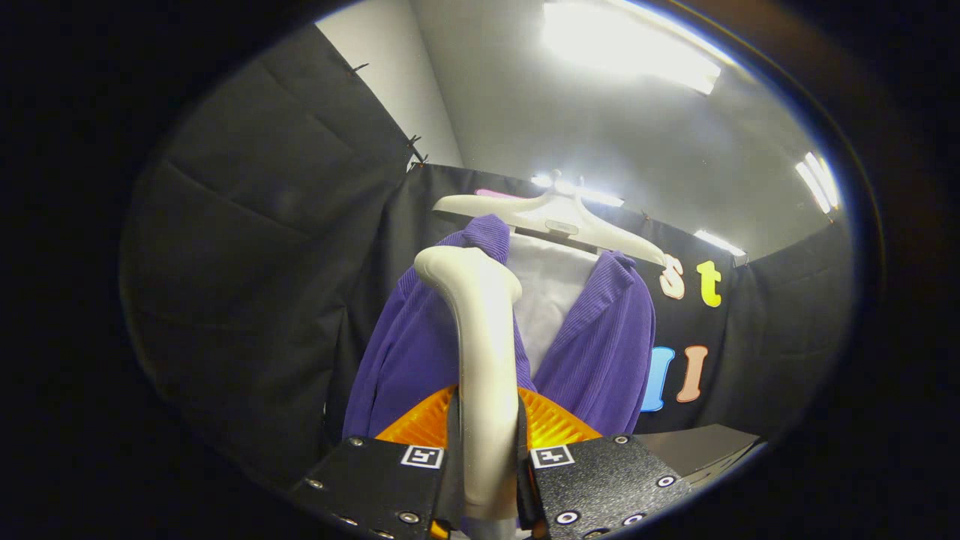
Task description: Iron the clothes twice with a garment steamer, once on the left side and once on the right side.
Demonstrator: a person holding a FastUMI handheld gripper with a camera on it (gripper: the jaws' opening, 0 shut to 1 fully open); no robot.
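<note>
The gripper is closed on the steamer, both fingers pressing its pale handle from either side. The steamer stands upright between the fingers, its head raised to the left shoulder of the jacket. The purple jacket hangs open over a white shirt on a pale hanger, just beyond the steamer, in front of the booth's black cloth wall

gripper tilted upward, seemingly clamped, fingers closed
</note>
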